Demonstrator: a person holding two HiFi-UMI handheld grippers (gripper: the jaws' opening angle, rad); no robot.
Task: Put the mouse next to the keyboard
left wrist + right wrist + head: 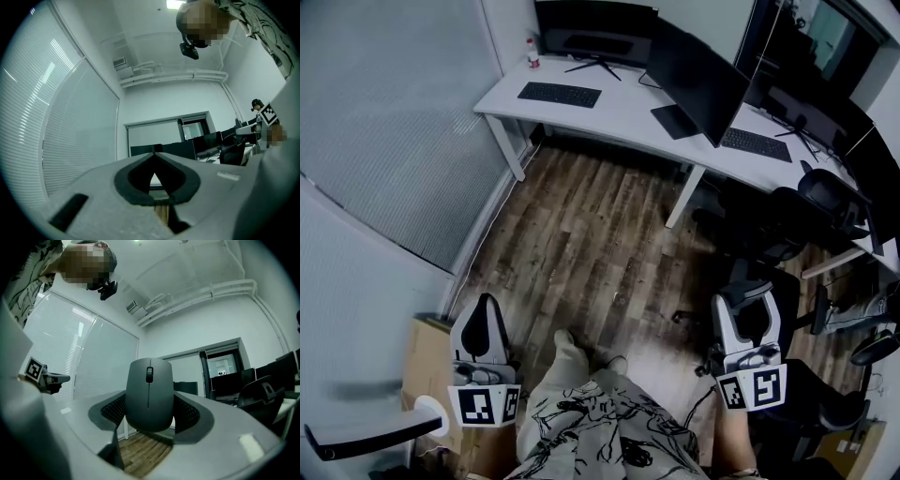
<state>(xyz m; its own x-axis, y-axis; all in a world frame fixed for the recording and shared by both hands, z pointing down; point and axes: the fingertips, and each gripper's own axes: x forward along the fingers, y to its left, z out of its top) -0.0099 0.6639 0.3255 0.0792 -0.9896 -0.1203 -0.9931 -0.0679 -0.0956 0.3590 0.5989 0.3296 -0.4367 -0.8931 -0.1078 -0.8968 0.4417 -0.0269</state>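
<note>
Clamping one mouse [149,394], right gripper [150,409].

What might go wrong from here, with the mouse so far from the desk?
The mouse is pinched only by its sides in the right hand-held gripper and may slip onto the wood floor. A left keyboard and a right keyboard lie on the desk; it might end beside the wrong one.
</note>
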